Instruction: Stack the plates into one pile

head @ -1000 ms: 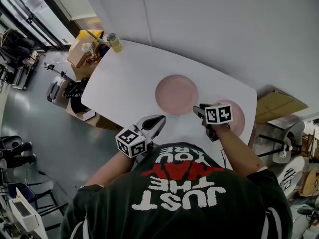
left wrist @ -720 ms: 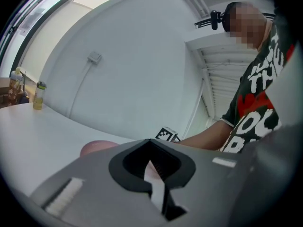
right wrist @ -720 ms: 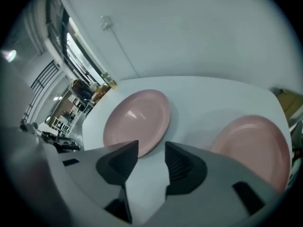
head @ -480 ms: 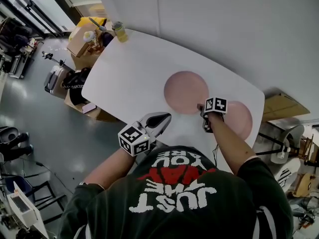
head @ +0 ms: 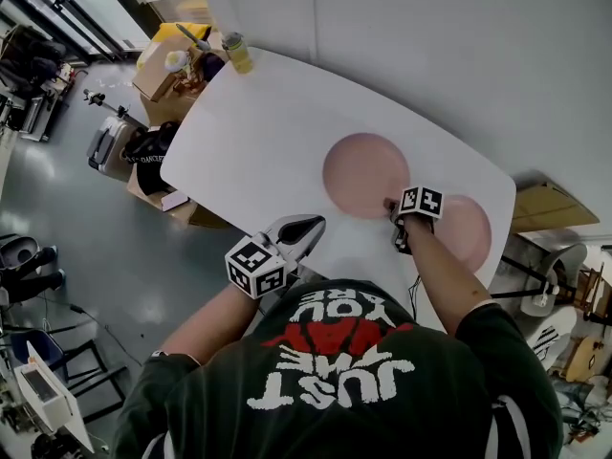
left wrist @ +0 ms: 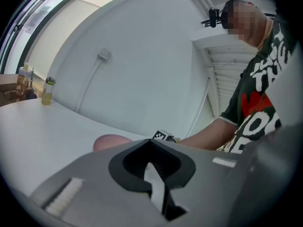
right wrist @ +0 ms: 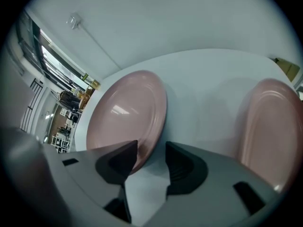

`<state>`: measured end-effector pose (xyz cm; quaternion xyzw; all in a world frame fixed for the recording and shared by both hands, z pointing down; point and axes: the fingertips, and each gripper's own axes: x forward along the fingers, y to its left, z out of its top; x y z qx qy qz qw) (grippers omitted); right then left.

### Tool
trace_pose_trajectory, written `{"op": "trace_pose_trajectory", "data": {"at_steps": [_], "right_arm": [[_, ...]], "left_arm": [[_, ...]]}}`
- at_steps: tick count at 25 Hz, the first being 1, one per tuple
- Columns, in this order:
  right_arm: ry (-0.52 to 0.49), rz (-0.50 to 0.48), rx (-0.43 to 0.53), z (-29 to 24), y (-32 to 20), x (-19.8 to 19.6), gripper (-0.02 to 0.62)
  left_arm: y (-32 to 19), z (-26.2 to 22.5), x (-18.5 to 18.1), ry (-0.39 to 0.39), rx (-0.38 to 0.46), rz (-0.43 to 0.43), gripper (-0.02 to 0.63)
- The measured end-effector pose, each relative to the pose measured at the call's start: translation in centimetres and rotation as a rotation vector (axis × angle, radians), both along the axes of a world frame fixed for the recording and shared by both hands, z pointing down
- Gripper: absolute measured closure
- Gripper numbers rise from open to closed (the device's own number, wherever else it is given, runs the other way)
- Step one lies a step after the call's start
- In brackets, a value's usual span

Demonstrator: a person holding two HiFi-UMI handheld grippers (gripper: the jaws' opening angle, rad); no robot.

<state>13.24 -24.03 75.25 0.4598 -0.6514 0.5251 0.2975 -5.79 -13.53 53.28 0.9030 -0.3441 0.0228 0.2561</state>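
Plates not piled yet: left pink plate [head: 365,173] and right pink plate [head: 464,232] lie apart on the white table [head: 258,132].

The only readable writing is on the person's shirt [head: 335,361]: white "JUST THE" and "YOU ARE", with a red word between them that's hard to make out. Both plates are plain, round and glossy, no print. The right gripper [head: 390,206] sits at the left pink plate's near edge, jaws wide apart with the rim between them, not squeezing it. The left gripper [head: 304,228] hangs by the table's near edge, jaws together, empty.
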Motion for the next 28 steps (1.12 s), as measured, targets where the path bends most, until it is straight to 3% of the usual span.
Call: {"op": "trace_pose_trajectory", "data": {"at_steps": [2,7,11,14,20,25,28], "right_arm": [[0.001,-0.005,-0.002,0.1,0.2,0.0,0.417],[0.002,-0.010,0.013,-0.1,0.5,-0.3,0.417],[0.016,-0.014,0.020,0.0,0.3,-0.6,0.417],[0.007,-0.012,0.022,0.0,0.3,-0.5,0.419],[-0.152,0.120,0.008,-0.7,-0.8,-0.4,0.535],[-0.190,0.045,0.047,-3.3,-0.8,-1.0,0.551],[-0.209,0.061,0.057,-4.4,-0.3,0.8,0.551]], "left_arm": [[-1.4,2.3,-0.5,-0.045,-0.070,-0.029,0.598],[-7.5,11.2,-2.9,-0.141,-0.346,-0.139,0.575],[-11.0,15.0,-3.1,-0.168,-0.452,-0.171,0.528],[-12.1,15.8,-3.0,-0.182,-0.446,-0.189,0.522],[-10.2,13.7,-2.2,-0.140,-0.369,-0.169,0.523],[-8.2,10.6,-2.8,-0.050,-0.342,-0.216,0.525],[-7.2,8.7,-2.2,-0.011,-0.319,-0.232,0.525]]}}
